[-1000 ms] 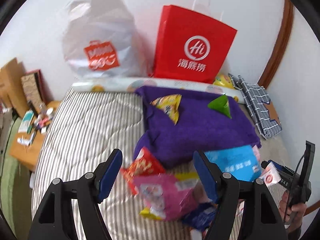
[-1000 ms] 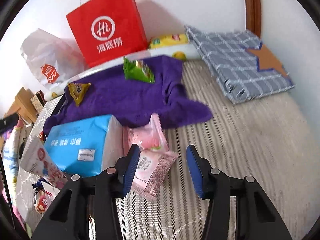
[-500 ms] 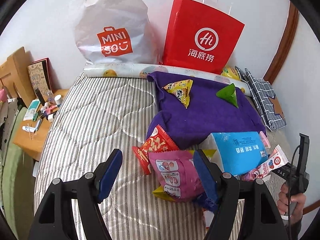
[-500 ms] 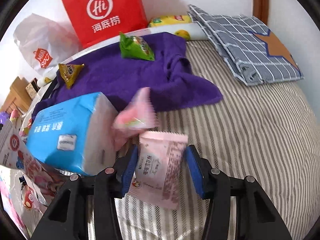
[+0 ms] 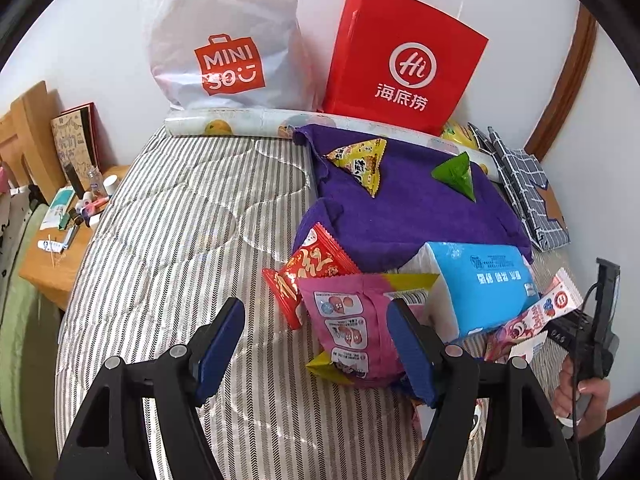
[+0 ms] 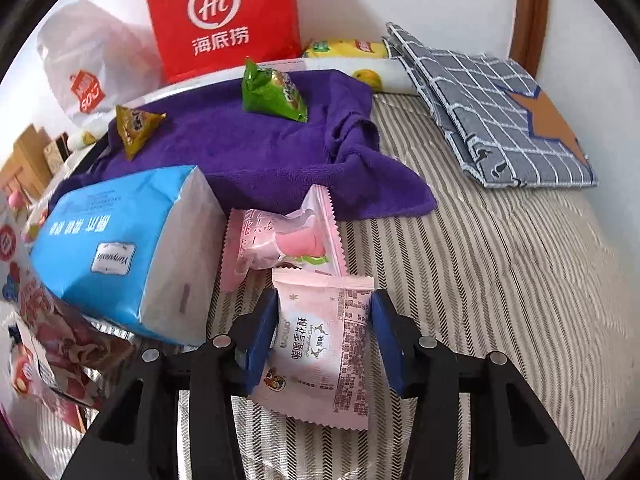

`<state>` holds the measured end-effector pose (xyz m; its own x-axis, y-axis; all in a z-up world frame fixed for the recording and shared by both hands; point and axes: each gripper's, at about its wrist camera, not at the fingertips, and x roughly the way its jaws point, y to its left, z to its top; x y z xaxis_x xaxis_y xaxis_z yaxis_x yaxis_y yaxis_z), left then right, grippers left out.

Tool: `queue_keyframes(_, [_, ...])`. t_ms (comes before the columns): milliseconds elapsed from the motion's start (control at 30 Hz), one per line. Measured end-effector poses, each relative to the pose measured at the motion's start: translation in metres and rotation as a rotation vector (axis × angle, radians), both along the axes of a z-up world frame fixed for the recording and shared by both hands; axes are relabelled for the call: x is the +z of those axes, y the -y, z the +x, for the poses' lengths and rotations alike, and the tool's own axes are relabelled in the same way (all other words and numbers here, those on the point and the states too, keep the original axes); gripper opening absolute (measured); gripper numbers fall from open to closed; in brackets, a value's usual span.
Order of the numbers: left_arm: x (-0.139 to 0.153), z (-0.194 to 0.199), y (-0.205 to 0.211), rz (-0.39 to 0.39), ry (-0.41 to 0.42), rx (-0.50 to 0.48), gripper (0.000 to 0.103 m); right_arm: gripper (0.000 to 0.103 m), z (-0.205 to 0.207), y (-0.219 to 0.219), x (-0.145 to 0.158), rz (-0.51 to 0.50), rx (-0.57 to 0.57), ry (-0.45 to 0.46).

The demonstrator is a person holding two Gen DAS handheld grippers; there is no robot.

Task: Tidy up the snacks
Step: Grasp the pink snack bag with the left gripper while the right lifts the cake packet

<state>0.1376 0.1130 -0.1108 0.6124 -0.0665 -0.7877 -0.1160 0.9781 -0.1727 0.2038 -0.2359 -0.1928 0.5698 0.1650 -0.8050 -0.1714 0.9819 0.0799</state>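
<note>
One pale pink snack packet (image 6: 320,340) lies flat on the striped bed between the right gripper (image 6: 324,340) pads, jaws just closing, contact unclear; light, crinkly, slippery, so pinch mid-body; left gripper (image 5: 316,348) open, empty.

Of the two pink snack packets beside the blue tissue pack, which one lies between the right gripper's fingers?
The flat pale pink packet with black printed text; the other, a peach-picture packet, lies farther away.

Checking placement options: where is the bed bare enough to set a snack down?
Striped mattress is bare left of the purple towel, and again between the towel and checked cloth. Crowded around the blue tissue pack, where wrappers pile.
</note>
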Motion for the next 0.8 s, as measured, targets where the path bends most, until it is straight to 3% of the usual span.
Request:
queue_keyframes(200, [-0.013,0.005,0.014,-0.047,-0.010,-0.060,0.076,0.043,-0.013,0.009,-0.003,0.046,-0.002,0.024])
queue_keyframes(300, [-0.023,0.010,0.029,-0.023,-0.028,-0.088,0.078,0.044,-0.015,0.007,-0.004,0.033,0.001,0.045])
queue_keyframes(400, [-0.037,0.018,0.039,0.030,-0.067,-0.068,0.079,0.044,-0.014,0.006,-0.004,0.037,-0.003,0.044])
queue_keyframes(533, [-0.047,0.021,0.040,0.001,-0.056,-0.031,0.079,0.045,-0.013,0.006,-0.005,0.038,-0.002,0.044])
queue_keyframes(633, [-0.050,0.023,0.046,0.021,-0.041,-0.028,0.079,0.048,-0.014,0.001,-0.005,0.014,0.005,0.044])
queue_keyframes(800, [-0.051,0.018,0.045,0.017,-0.027,-0.046,0.063,0.050,-0.014,-0.002,-0.006,0.000,0.014,0.044])
